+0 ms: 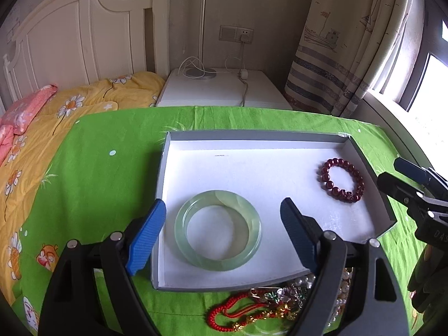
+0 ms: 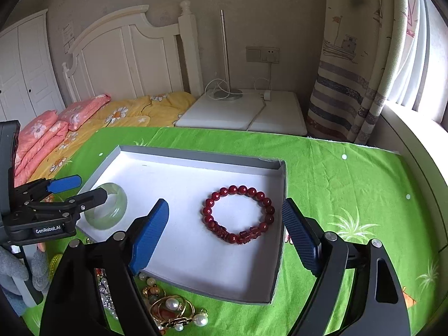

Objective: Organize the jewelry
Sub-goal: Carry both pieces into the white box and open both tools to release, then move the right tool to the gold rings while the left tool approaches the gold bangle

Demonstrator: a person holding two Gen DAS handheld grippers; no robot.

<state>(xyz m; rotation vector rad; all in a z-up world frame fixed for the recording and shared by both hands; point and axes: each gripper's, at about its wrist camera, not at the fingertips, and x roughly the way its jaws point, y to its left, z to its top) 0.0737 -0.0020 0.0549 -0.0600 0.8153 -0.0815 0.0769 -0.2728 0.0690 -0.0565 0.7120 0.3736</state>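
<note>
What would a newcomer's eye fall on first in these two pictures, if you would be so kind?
Most likely the shallow white tray on the bright green cloth, holding a pale green bangle on one side and a dark red bead bracelet on the other. Next, the heap of jewelry on the cloth at the tray's near edge, with both grippers open above.
</note>
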